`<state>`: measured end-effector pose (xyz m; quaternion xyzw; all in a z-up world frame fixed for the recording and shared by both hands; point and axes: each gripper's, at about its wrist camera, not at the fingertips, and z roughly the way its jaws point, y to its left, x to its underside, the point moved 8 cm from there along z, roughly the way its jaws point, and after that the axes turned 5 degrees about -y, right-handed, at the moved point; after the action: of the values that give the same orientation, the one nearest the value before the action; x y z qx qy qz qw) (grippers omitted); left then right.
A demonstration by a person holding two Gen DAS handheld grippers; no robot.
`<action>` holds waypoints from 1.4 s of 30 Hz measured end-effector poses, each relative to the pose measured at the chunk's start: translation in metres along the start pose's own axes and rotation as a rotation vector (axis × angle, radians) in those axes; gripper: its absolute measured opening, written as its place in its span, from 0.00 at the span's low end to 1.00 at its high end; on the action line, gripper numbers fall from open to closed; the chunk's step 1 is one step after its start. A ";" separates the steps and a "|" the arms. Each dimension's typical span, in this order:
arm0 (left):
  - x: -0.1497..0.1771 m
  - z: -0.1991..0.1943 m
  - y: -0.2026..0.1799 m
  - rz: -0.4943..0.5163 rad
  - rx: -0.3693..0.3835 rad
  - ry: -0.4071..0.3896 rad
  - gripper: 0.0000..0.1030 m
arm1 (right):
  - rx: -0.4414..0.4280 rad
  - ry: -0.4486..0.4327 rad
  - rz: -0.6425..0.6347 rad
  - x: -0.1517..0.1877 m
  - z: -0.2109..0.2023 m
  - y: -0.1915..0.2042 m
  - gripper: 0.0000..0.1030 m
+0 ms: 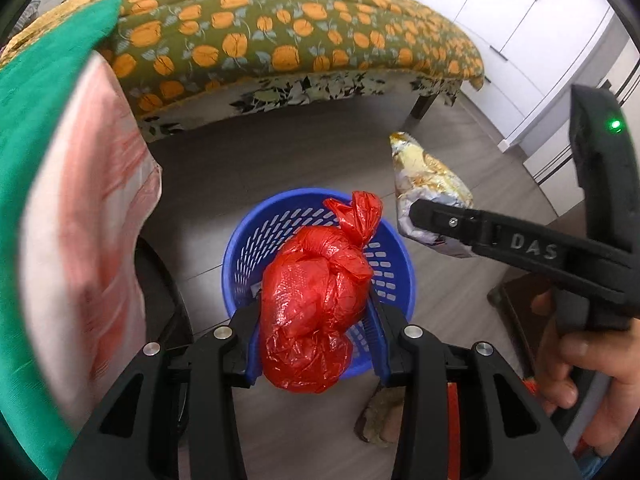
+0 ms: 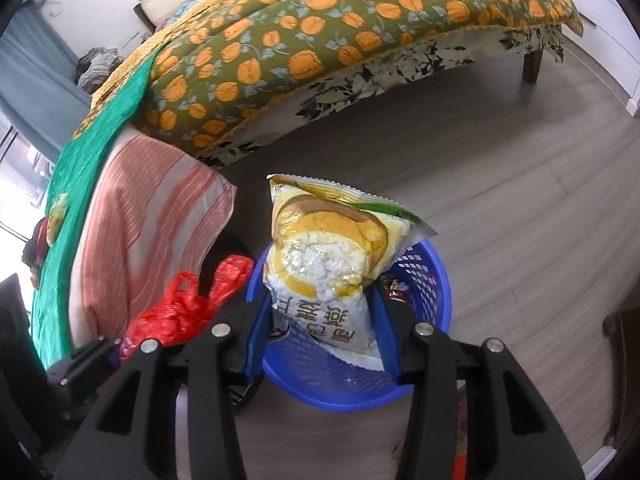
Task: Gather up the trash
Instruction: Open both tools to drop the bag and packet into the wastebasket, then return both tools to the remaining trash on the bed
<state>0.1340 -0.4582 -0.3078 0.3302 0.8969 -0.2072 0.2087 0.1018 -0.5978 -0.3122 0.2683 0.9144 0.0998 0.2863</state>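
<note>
Fingers of the left gripper (image 1: 316, 312) pinched a knotted red bag (image 1: 316, 304) above the blue basket (image 1: 248, 248); the right gripper (image 2: 322, 316) held a snack packet (image 2: 324, 256) there, bed (image 2: 320, 40) and striped pillow (image 2: 148, 216) close by.

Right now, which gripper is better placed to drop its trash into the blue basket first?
Left, by a margin. The left gripper holds the red bag squarely over the blue basket. The right gripper holds the snack packet near the basket's edge in the left view.

Soft daylight; fisheye-warped edges; left side blurred.
</note>
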 end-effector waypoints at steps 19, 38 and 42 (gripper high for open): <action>0.012 -0.093 0.004 0.047 0.020 -0.158 0.85 | 0.048 -0.257 -0.019 -0.021 -0.063 0.022 0.84; 0.127 -0.273 0.259 -0.109 -0.317 -0.253 0.88 | -0.193 -0.209 -0.644 0.104 -0.037 0.356 0.84; 0.127 -0.293 0.324 -0.166 -0.376 -0.273 0.88 | -0.215 -0.135 -0.723 0.125 -0.007 0.413 0.84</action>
<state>0.1959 -0.0186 -0.2061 0.1797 0.9072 -0.0960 0.3680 0.1903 -0.1839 -0.2263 -0.0971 0.9133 0.0696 0.3893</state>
